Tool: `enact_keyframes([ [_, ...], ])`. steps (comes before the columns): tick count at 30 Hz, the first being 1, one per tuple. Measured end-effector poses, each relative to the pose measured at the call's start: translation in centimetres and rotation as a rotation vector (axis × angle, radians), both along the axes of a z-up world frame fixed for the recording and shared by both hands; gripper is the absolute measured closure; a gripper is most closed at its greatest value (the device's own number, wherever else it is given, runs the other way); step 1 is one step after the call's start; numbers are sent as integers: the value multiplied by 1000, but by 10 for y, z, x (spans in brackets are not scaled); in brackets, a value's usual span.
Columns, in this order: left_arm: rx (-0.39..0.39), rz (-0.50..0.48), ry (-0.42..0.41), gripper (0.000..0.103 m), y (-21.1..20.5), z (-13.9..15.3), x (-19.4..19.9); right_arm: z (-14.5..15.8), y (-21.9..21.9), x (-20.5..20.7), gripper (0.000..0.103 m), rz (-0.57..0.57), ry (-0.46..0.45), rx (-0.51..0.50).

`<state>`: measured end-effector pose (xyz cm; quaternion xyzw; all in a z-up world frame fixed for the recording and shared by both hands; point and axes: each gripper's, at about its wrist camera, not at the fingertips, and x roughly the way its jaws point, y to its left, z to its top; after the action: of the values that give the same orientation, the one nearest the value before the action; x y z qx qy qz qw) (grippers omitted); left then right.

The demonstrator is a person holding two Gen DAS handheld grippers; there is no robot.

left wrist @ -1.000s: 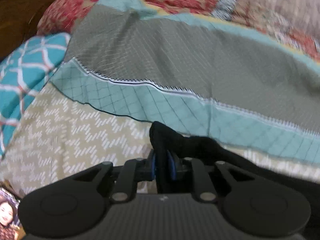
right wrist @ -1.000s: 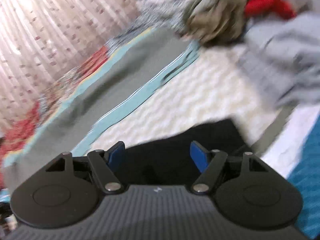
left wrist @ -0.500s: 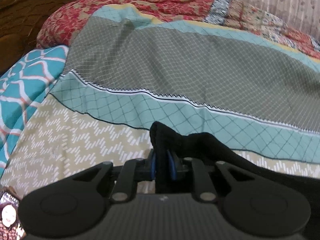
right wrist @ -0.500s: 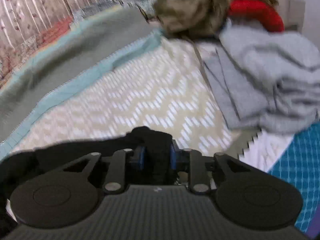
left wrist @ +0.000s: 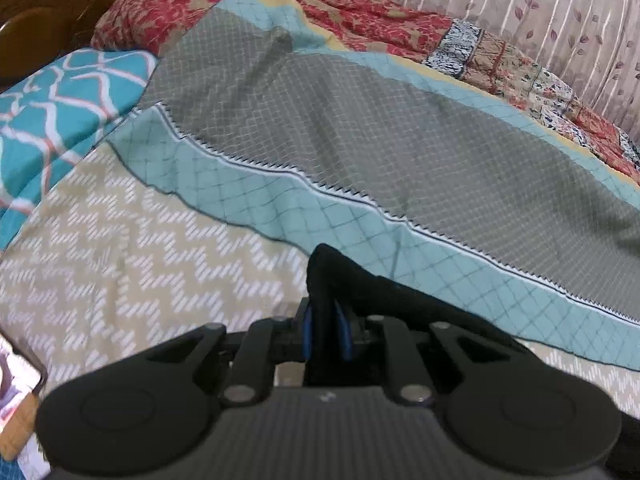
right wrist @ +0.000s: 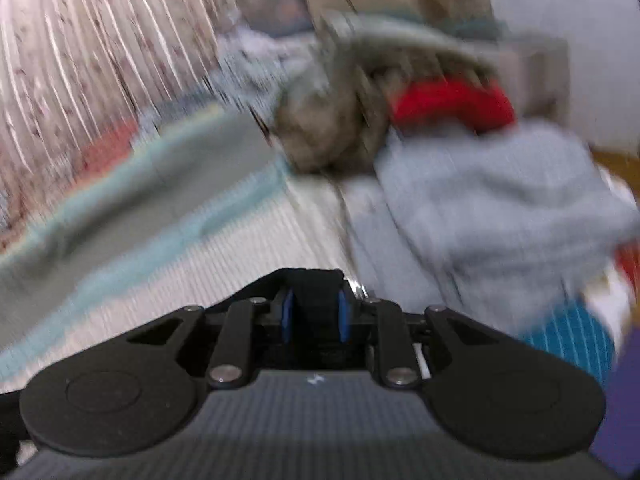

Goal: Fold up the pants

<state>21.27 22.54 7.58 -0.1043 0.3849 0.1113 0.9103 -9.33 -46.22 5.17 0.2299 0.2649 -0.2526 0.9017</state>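
A fold of black pants (left wrist: 360, 292) is seen pinched between the blue pads (left wrist: 307, 332) of the left gripper (left wrist: 325, 330) at lower centre of the left wrist view, the dark cloth trailing off toward the lower right over a bedspread (left wrist: 132, 248) patterned in beige zigzag, teal and grey bands. A red floral quilt (left wrist: 248, 12) is piled along the top, before a leaf-print curtain (left wrist: 540, 12). In the blurred right wrist view, the right gripper (right wrist: 314, 316) is clamped on another bunch of the black cloth at lower centre. Grey clothing (right wrist: 500, 200) and a red item (right wrist: 448, 104) are heaped at right.
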Motion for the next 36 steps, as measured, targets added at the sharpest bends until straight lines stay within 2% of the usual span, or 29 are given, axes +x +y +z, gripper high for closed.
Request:
enact_keyframes([
  [4,-15,8,1,90,9,-4,-13,-22,3,-34,78,-23,51,63],
  [6,-16,9,5,90,10,-5,-16,-21,6,-37,78,-12,59,66],
  [8,-8,8,6,90,8,-5,-18,-14,9,-39,73,11,39,60],
  [11,9,2,-2,90,4,-2,-20,-4,8,-43,58,21,-7,59],
  [15,14,-1,1,90,3,-1,-20,1,8,-45,58,-1,-50,75],
  [19,13,1,9,90,4,-2,-20,4,3,-49,50,-42,-95,100],
  [25,27,-2,18,90,2,-3,-19,2,0,-51,48,-48,-121,139],
  [27,27,-2,17,90,2,-2,-18,3,6,-48,50,-30,-93,94],
  [28,26,-1,17,90,2,-2,-17,3,7,-44,56,-15,-71,73],
  [29,23,1,15,90,3,-1,-17,3,9,-39,92,8,-51,64],
  [30,19,4,11,90,3,0,-17,4,9,-34,100,28,-36,62],
  [33,7,8,1,90,3,3,-17,18,10,-22,99,51,-41,7],
  [35,17,3,2,90,2,2,-17,25,4,-24,93,42,-75,9],
  [36,22,2,4,90,1,2,-16,26,1,-26,80,27,-86,17],
])
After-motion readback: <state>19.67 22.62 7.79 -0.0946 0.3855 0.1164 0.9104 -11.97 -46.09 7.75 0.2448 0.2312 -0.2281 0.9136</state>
